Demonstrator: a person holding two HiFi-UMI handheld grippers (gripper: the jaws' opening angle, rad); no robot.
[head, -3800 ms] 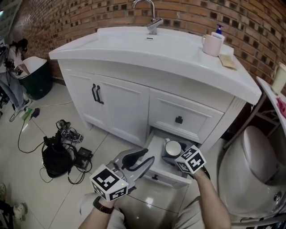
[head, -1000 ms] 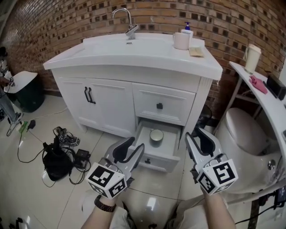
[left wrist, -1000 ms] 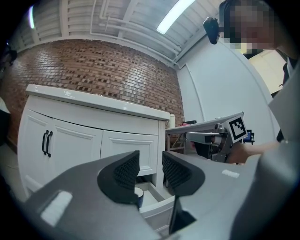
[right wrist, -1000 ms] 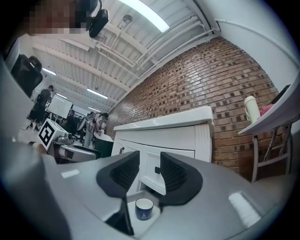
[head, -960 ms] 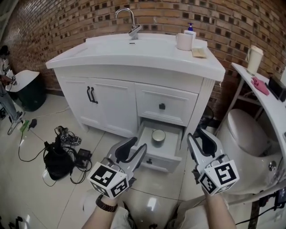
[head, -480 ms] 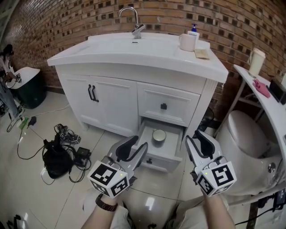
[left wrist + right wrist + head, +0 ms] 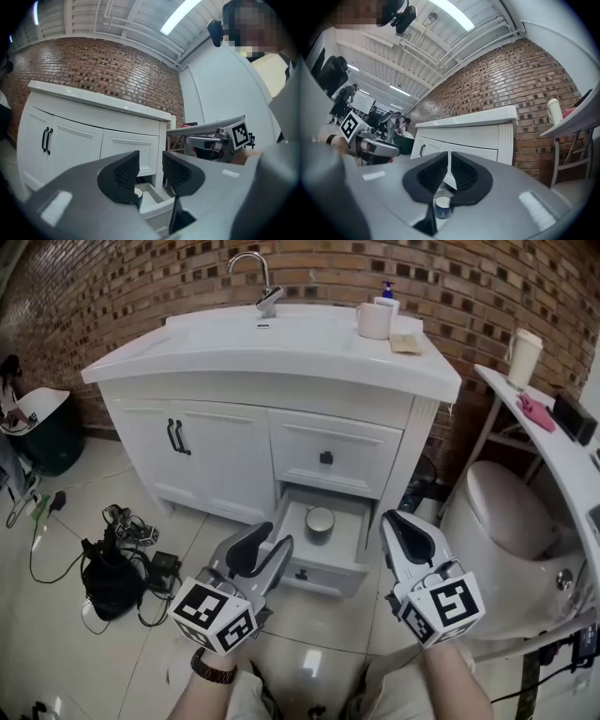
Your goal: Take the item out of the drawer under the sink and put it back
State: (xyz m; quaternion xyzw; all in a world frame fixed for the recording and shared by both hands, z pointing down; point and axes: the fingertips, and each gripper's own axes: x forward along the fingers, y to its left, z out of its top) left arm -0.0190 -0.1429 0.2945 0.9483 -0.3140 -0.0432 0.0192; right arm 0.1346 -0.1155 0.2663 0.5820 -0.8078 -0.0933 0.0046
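Note:
The lower drawer (image 7: 318,542) of the white sink cabinet stands pulled out. A small dark cup (image 7: 320,519) with a white inside sits in it, also seen low in the right gripper view as the cup (image 7: 442,207). My left gripper (image 7: 270,542) hovers in front of the drawer's left corner, open and empty, as the left gripper (image 7: 150,171) view shows. My right gripper (image 7: 397,521) hangs to the right of the drawer. Its jaws have just been closing and the right gripper (image 7: 449,174) is shut with nothing between them.
The sink counter (image 7: 281,352) carries a faucet (image 7: 264,292), a mug (image 7: 373,322) and a soap bottle. A toilet (image 7: 506,521) and a white shelf (image 7: 553,456) stand at the right. A black bag with cables (image 7: 112,568) lies on the floor at the left.
The right gripper's jaws have come together, empty. Both grippers hold about the same place. Some seconds ago the right gripper was down in the drawer at the cup.

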